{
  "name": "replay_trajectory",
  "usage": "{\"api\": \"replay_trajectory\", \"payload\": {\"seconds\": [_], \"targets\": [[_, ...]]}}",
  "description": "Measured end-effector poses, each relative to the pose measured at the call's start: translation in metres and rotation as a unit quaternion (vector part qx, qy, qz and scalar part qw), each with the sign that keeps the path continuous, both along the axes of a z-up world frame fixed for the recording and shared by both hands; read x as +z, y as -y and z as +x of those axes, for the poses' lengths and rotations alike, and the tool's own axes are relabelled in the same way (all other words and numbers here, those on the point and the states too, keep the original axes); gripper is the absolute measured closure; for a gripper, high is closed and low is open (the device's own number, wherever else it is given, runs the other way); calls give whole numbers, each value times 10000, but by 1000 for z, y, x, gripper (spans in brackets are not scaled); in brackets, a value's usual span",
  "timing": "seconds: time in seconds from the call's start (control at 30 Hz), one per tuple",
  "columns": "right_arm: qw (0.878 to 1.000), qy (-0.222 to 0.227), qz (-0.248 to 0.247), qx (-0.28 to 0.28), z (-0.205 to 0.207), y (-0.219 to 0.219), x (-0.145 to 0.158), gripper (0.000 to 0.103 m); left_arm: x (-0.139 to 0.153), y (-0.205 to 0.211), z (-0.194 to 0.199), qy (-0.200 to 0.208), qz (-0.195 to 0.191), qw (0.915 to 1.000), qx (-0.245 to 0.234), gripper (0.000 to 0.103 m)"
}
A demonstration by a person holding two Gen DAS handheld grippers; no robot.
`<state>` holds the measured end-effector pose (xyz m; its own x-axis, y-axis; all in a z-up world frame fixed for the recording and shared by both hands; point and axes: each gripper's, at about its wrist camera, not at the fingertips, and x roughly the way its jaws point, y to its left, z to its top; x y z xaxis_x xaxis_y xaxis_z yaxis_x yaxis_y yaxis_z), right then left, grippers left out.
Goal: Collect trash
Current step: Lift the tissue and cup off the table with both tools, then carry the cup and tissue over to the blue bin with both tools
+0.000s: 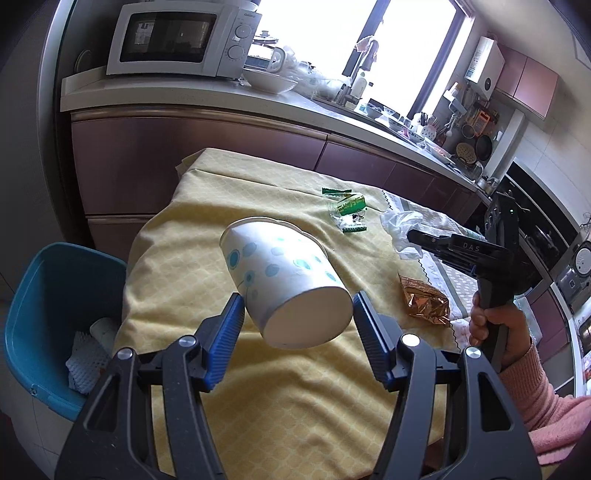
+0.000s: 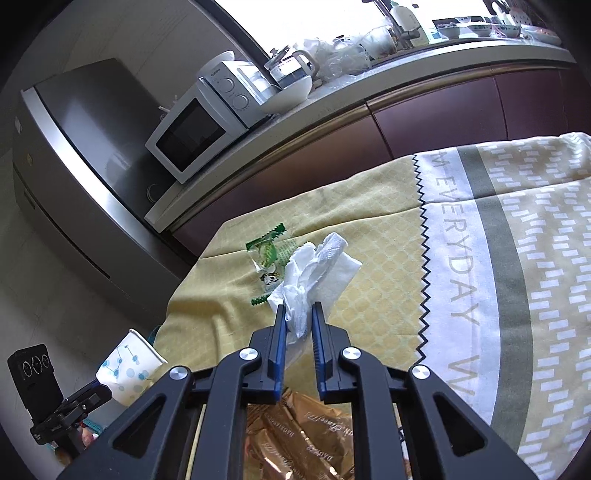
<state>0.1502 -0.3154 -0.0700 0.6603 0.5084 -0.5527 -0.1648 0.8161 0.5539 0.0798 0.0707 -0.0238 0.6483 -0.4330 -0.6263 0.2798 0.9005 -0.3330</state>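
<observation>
Yellow-clothed counter below; my left hand-held gripper grips the paper cup, right hand-held gripper pinches the tissue; next, probably carry both to the blue bin at far left.

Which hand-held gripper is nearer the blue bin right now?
Left. The left hand-held gripper, holding the paper cup, is beside the blue bin; the right hand-held gripper is farther along the table.

Home kitchen, microwave on long counter, steel fridge, utensils by the window

Bright window, maroon cabinets, microwave
</observation>
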Motion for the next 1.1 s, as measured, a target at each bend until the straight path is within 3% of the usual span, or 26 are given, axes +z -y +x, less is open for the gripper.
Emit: {"api": "replay_trajectory", "payload": {"seconds": [0.4, 1.1], "targets": [[9950, 704, -138, 688, -37, -45, 42, 91, 10, -39, -27, 111, -174, 9992, 356, 43], [9783, 776, -153, 1917, -44, -153, 48, 91, 15, -103, -72, 172, -275, 9942, 1021, 43]]}}
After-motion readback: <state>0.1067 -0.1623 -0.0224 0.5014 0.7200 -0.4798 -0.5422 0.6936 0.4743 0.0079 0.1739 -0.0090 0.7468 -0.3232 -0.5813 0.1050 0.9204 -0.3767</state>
